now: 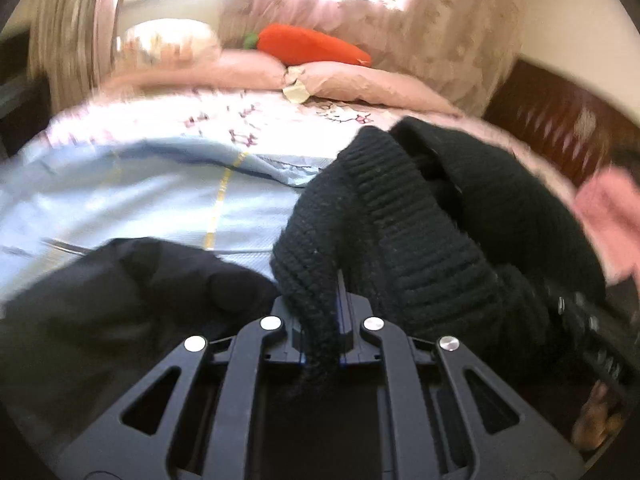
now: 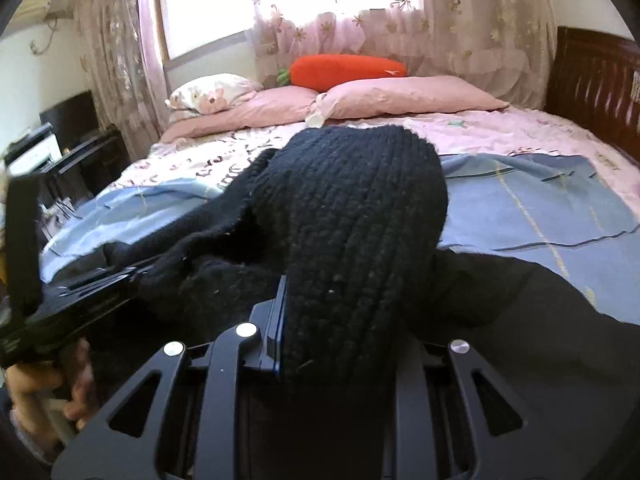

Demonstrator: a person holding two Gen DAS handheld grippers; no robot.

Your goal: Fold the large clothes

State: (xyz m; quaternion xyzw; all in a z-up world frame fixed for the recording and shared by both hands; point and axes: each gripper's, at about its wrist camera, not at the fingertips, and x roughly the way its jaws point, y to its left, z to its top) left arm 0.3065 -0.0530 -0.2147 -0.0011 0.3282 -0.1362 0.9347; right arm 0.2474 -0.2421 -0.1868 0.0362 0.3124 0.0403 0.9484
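A black ribbed knit sweater (image 1: 432,216) is lifted above the bed. My left gripper (image 1: 320,320) is shut on a fold of it; the knit hangs down between the fingers. In the right wrist view the sweater (image 2: 352,216) bulges over my right gripper (image 2: 316,320), which is shut on its thick edge; the right finger is hidden under the knit. The left gripper (image 2: 68,292) shows at the left, close by, with the sweater stretched between the two. A smooth black garment (image 1: 120,304) lies below on the bed.
A light blue sheet (image 2: 520,208) lies over the pink floral bedspread (image 2: 500,132). Pink pillows (image 2: 400,96) and an orange carrot plush (image 2: 344,70) sit at the far side. A dark wooden headboard (image 2: 592,84) stands right; dark furniture (image 2: 76,140) stands left.
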